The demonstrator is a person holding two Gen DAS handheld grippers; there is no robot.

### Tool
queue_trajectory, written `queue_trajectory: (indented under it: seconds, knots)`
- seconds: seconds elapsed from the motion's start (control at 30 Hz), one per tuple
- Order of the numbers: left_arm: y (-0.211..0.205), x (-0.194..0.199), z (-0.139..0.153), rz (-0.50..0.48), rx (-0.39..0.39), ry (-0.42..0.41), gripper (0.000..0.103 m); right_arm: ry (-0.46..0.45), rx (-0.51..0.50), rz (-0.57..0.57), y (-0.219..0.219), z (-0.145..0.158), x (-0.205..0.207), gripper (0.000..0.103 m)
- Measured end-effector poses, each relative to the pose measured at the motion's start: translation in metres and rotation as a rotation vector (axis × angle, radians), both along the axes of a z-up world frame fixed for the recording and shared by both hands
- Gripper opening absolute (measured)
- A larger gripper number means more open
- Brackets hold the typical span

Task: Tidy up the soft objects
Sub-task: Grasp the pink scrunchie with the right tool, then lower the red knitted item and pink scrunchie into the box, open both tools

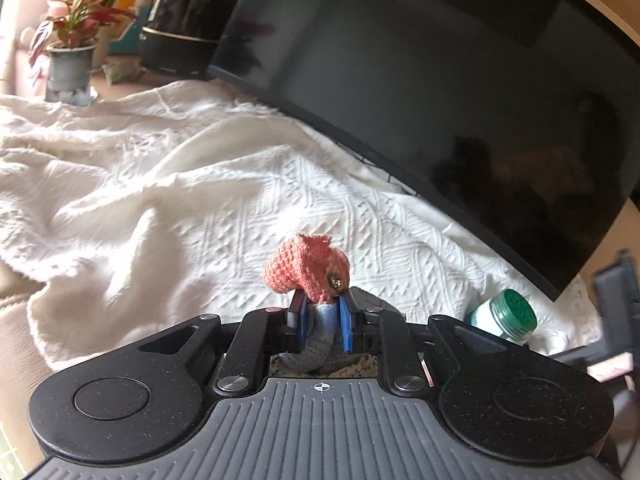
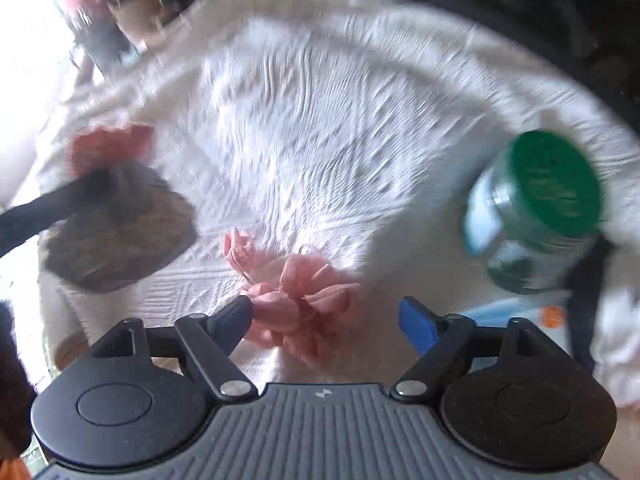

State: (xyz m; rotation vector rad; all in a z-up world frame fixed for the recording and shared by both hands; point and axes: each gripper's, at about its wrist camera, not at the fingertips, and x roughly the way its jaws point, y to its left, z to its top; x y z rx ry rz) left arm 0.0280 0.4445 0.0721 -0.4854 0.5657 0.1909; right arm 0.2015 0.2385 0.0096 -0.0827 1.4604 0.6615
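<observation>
The left gripper [image 1: 321, 314] has its blue fingers [image 1: 345, 322] drawn close together, pinching a knitted sock [image 1: 306, 268] about its middle. The sock's long axis runs along the fingers: the coral-pink toe end bulges up and forward past the fingertips, leaning a little left, while the grey-and-blue part hangs back toward the gripper body. A small dark bead or button sits on the pink part near the right finger. In the right wrist view, which is badly blurred, the same sock [image 2: 120, 220] shows at the far left, pink end up and brownish-grey bulk hanging below, lifted off the blanket.

Under it all lies a white textured blanket [image 1: 200, 184], rumpled on the left. Far back on the left stand a potted plant [image 1: 70, 52] with pink leaves and a dark round jar [image 1: 188, 20]. A large black screen [image 1: 440, 92] leans over the blanket's right side. A bottle with a green cap [image 1: 506, 316] lies tipped on the blanket to the right.

The right gripper [image 2: 325, 316] stands wide open, holding nothing. Between its fingers, nearer the left one, a pink bow [image 2: 300, 300] of ribbon loops lies flat on the blanket, seemingly touching the left fingertip. The green-capped bottle [image 2: 536, 212] lies to the right, cap facing the camera.
</observation>
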Motion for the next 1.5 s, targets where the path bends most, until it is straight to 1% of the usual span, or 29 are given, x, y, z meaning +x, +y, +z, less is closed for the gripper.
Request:
queue_trajectory:
  seconds: [0.03,0.07,0.1,0.13,0.2,0.27,0.37,0.43,0.57,0.63,0.7,0.73,0.8,0.87,1.0,1.1,1.17,1.27,1.37,1.4,1.47,1.5]
  knots:
    - [0.001,-0.001,0.0,0.001,0.001,0.003,0.019,0.026,-0.003,0.004,0.005,-0.006,0.001,0.043]
    - [0.001,-0.002,0.001,0.002,0.002,0.003,0.019,0.054,0.006,0.012,0.007,-0.008,0.001,0.031]
    - [0.001,-0.001,0.002,0.003,0.005,0.004,0.019,0.057,0.018,0.016,0.008,-0.003,0.0,0.028]
    - [0.0,0.001,0.003,0.005,0.007,0.003,0.019,0.033,0.025,0.021,0.008,0.005,-0.001,0.023]
    - [-0.002,0.007,0.006,0.004,0.007,0.001,0.019,-0.034,0.053,0.024,-0.001,0.03,-0.004,0.021]
    - [-0.008,0.015,0.013,-0.011,0.001,-0.01,0.019,-0.07,0.098,0.0,-0.013,0.056,0.002,0.02]
    - [-0.027,0.031,0.03,-0.066,0.004,-0.039,0.019,-0.14,0.161,-0.068,-0.049,0.101,0.01,0.02]
    - [-0.044,0.044,0.043,-0.112,0.008,-0.06,0.019,-0.189,0.192,-0.124,-0.082,0.13,0.016,0.02]
    - [-0.089,0.074,0.069,-0.208,0.036,-0.104,0.019,-0.285,0.21,-0.216,-0.147,0.175,0.022,0.02]
    - [-0.114,0.084,0.078,-0.273,0.045,-0.114,0.019,-0.336,0.192,-0.255,-0.18,0.193,0.02,0.02]
    - [-0.145,0.094,0.085,-0.349,0.07,-0.123,0.019,-0.392,0.165,-0.289,-0.21,0.206,0.014,0.02]
    - [-0.161,0.101,0.088,-0.381,0.073,-0.12,0.019,-0.419,0.151,-0.307,-0.221,0.208,0.012,0.02]
    - [-0.193,0.112,0.094,-0.454,0.046,-0.12,0.019,-0.474,0.124,-0.363,-0.252,0.217,0.003,0.02]
    - [-0.226,0.12,0.099,-0.532,0.025,-0.128,0.019,-0.505,0.107,-0.414,-0.281,0.225,-0.005,0.02]
    - [-0.302,0.128,0.108,-0.694,0.016,-0.139,0.019,-0.574,0.047,-0.524,-0.337,0.236,-0.023,0.02]
    - [-0.355,0.13,0.106,-0.8,0.022,-0.13,0.019,-0.606,0.022,-0.6,-0.378,0.242,-0.036,0.02]
    - [-0.385,0.133,0.1,-0.848,0.025,-0.114,0.019,-0.621,0.002,-0.652,-0.399,0.242,-0.043,0.02]
    - [-0.425,0.138,0.089,-0.904,0.034,-0.074,0.019,-0.62,-0.015,-0.703,-0.421,0.233,-0.051,0.02]
    - [-0.455,0.147,0.075,-0.935,0.051,-0.024,0.019,-0.581,-0.013,-0.739,-0.445,0.217,-0.057,0.02]
    - [-0.458,0.148,0.068,-0.939,0.048,-0.008,0.02,-0.561,-0.005,-0.751,-0.451,0.21,-0.056,0.02]
    - [-0.473,0.159,0.055,-0.949,0.017,0.055,0.023,-0.536,0.009,-0.766,-0.459,0.199,-0.054,0.02]
    - [-0.481,0.166,0.046,-0.959,0.008,0.108,0.023,-0.528,0.013,-0.774,-0.462,0.194,-0.052,0.02]
